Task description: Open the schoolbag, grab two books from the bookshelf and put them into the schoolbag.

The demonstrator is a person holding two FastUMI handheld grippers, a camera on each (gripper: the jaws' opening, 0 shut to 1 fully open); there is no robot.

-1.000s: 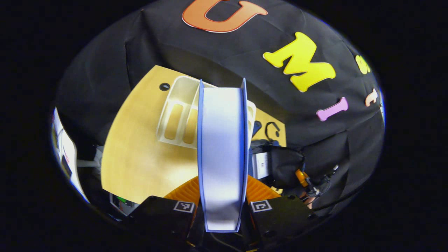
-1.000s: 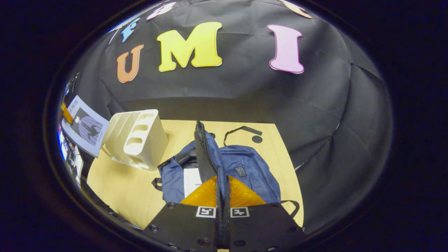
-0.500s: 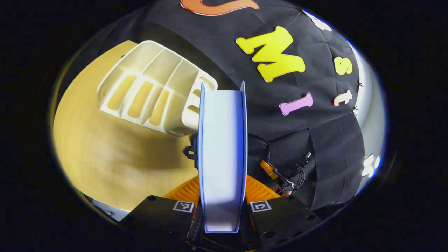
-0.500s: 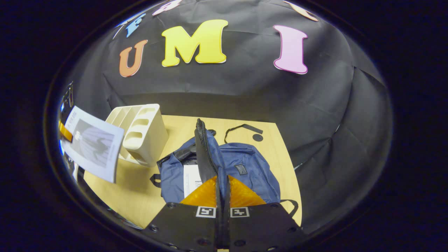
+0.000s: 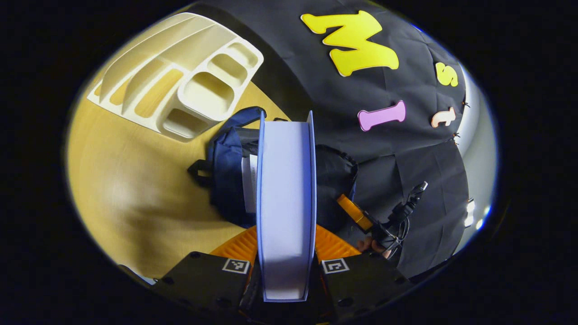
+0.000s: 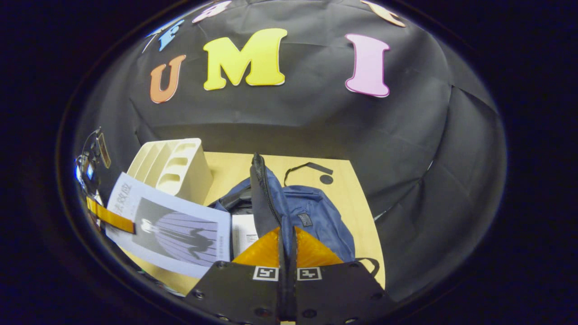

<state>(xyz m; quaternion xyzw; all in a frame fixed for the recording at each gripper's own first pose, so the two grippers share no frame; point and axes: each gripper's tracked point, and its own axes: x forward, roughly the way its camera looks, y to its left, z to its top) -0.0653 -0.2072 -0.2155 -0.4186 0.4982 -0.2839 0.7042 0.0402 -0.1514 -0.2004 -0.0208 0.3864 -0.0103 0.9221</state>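
Left gripper (image 5: 286, 253): its two orange fingers (image 5: 238, 247) press on both covers of a book (image 5: 286, 203), which stands edge-on between them with its pale page block facing the camera.
Book seen from the right gripper view (image 6: 174, 230): the cover with a purple striped figure shows, low and to the left of the right fingers, with an orange finger of the left gripper (image 6: 109, 216) clamped on its far left edge.
Right gripper (image 6: 287, 253): the orange fingers (image 6: 264, 248) are closed tight on the upright black zipper flap (image 6: 261, 198) of the schoolbag, lifting it straight ahead of the fingertips.
Schoolbag (image 6: 316, 216): blue, lying on the wooden table (image 6: 347, 198) just beyond the right fingers, its mouth open to the left of the held flap. In the left gripper view it lies behind the held book (image 5: 226, 176).
Second book (image 6: 244, 228): white pages show inside the open bag, just left of the right fingers.
Bookshelf (image 6: 169, 167): cream plastic, with slotted dividers, ahead and left of the right fingers, beyond the held book; ahead and far left of the left fingers (image 5: 180, 85).
Strap (image 6: 309, 168): black, on the table beyond the bag.
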